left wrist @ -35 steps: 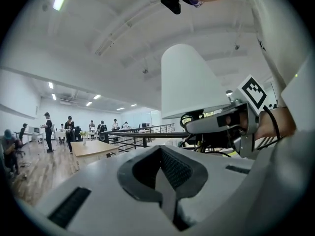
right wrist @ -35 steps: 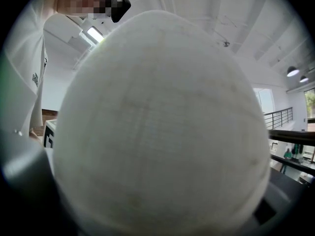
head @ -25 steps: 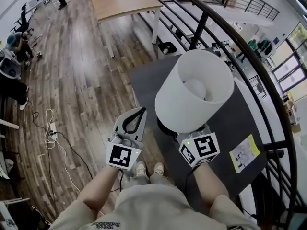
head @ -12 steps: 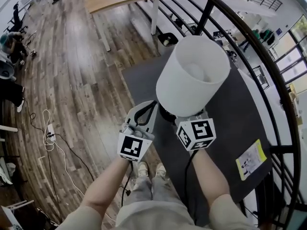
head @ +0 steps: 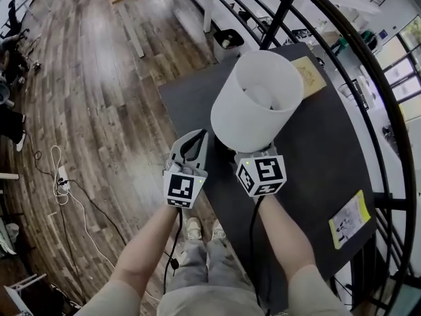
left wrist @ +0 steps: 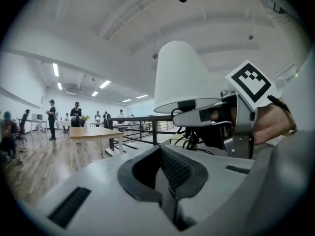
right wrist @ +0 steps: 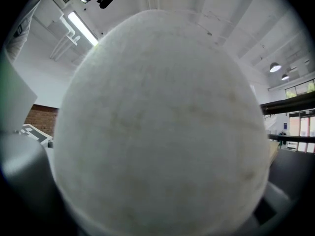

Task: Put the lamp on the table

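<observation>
Holding the white-shaded lamp (head: 253, 104) above the black worktop (head: 309, 176), clamped in the right tool (head: 253, 155). Left tool (head: 196, 137) closed, empty. Likely needed lowering upright next.

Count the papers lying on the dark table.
2: a tan paper on the far side, right of the lamp, and a yellow paper by the near right edge. The lamp may hide more.
</observation>
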A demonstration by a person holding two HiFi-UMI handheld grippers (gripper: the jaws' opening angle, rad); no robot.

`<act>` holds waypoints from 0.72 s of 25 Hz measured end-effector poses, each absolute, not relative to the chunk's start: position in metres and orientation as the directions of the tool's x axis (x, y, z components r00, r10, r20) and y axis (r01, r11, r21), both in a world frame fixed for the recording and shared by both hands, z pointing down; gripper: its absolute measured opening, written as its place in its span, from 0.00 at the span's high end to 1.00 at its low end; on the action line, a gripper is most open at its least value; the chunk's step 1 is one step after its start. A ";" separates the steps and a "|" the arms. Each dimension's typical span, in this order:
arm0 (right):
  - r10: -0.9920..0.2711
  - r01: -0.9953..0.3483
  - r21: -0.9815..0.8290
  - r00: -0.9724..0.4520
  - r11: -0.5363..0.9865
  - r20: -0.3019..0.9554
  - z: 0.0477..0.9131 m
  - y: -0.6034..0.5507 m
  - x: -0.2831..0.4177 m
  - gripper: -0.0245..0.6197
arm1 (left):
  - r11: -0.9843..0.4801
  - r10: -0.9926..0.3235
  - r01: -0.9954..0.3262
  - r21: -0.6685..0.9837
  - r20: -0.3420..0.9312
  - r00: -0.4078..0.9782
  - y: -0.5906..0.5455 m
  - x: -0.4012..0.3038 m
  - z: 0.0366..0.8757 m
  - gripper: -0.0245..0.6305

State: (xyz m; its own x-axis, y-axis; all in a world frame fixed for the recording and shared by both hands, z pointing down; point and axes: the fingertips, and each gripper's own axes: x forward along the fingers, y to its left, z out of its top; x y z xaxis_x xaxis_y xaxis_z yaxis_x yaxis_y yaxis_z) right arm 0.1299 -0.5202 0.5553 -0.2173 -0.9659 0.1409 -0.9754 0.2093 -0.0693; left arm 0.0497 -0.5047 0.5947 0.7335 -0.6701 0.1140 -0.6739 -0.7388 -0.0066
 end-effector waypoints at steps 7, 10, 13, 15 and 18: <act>-0.955 -0.966 -0.027 -0.258 0.256 0.145 0.582 -0.525 0.118 0.75 | -0.714 -0.688 -0.700 0.036 0.153 0.710 -0.509 0.050 0.630 0.96; -0.955 -0.964 -0.038 -0.264 0.262 0.136 0.583 -0.525 0.121 0.75 | -0.718 -0.682 -0.696 0.025 0.174 0.710 -0.508 0.052 0.638 0.96; -0.960 -0.968 -0.063 -0.250 0.244 0.125 0.585 -0.523 0.128 0.75 | -0.714 -0.685 -0.699 0.036 0.174 0.708 -0.506 0.051 0.639 0.96; -0.962 -0.968 -0.056 -0.249 0.244 0.116 0.585 -0.520 0.129 0.75 | -0.714 -0.685 -0.698 0.050 0.152 0.712 -0.503 0.049 0.631 0.96; -0.960 -0.967 -0.033 -0.256 0.253 0.116 0.588 -0.514 0.129 0.74 | -0.709 -0.693 -0.704 0.055 0.135 0.708 -0.499 0.043 0.620 0.96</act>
